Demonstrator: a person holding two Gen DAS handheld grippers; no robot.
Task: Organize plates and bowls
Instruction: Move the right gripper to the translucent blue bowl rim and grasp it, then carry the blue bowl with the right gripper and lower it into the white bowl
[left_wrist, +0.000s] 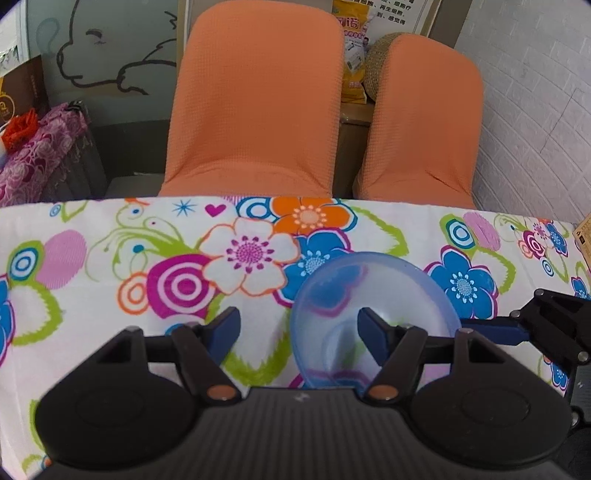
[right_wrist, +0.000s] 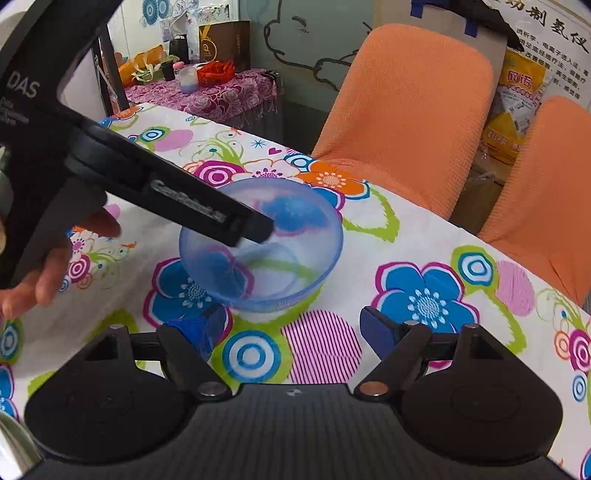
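The right gripper (right_wrist: 291, 325) is spread wide with nothing between its fingers, low over the flowery tabletop (right_wrist: 406, 236). Just past it sits a see-through blue bowl (right_wrist: 273, 258) on the tabletop, and the left gripper (left_wrist: 297, 325) is open too, with one finger inside the bowl and one outside; I cannot tell if that finger touches the bowl. Behind the tabletop stand two orange chairs (right_wrist: 410, 110).
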